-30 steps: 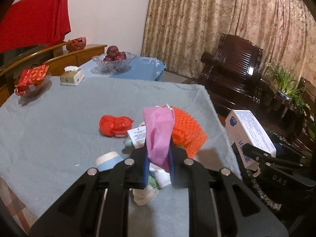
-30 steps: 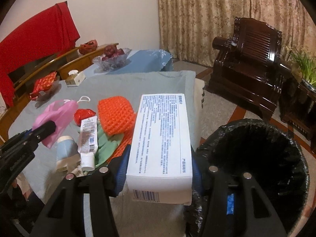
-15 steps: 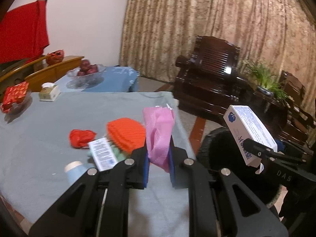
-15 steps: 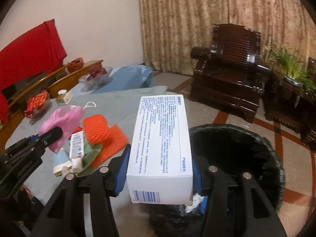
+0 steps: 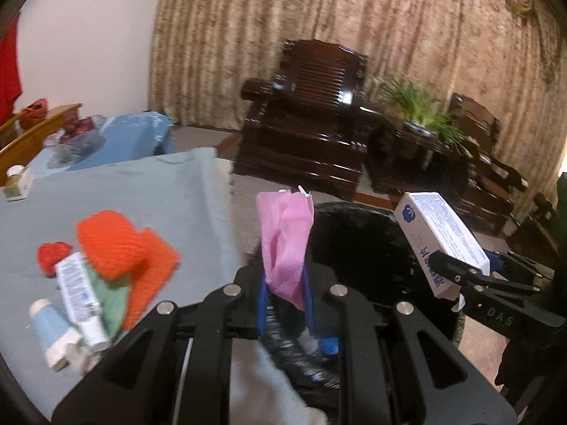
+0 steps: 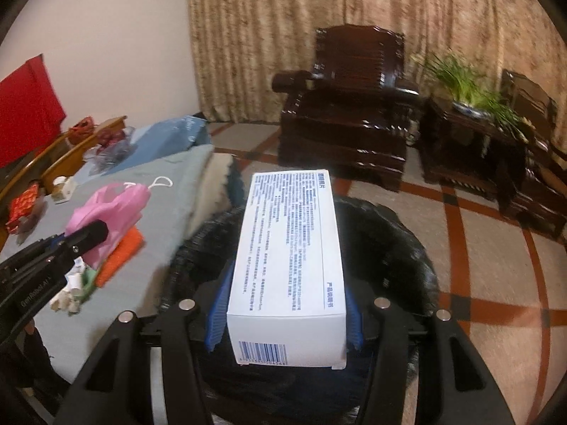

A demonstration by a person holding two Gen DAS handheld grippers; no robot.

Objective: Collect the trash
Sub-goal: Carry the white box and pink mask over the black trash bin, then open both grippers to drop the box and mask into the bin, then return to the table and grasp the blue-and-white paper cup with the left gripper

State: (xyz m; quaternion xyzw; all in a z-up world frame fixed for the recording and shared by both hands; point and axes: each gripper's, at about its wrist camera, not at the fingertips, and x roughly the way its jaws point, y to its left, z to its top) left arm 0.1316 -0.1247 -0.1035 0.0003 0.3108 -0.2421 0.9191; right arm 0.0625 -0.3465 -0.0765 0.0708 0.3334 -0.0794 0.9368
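My left gripper (image 5: pixel 285 288) is shut on a pink face mask (image 5: pixel 286 244) and holds it at the near rim of a black-bagged trash bin (image 5: pixel 358 244). My right gripper (image 6: pixel 285 304) is shut on a white printed box (image 6: pixel 290 265) and holds it over the bin's opening (image 6: pixel 386 248). The box also shows in the left wrist view (image 5: pixel 439 237), and the mask in the right wrist view (image 6: pixel 113 212). An orange foam net (image 5: pixel 120 248), a red wad (image 5: pixel 51 256), tubes (image 5: pixel 76 290) and green scraps lie on the grey-clothed table (image 5: pixel 159 191).
A dark wooden armchair (image 6: pixel 351 117) and a side table with a plant (image 6: pixel 471 106) stand beyond the bin. At the table's far end are a tissue box (image 5: pixel 16 182), a fruit bowl (image 5: pixel 74 138) and a blue-covered stand (image 6: pixel 170 138).
Both grippers have swung right, away from the table and toward the bin. The box is now over the bin's opening and the mask is at its rim. Both grips are unchanged.
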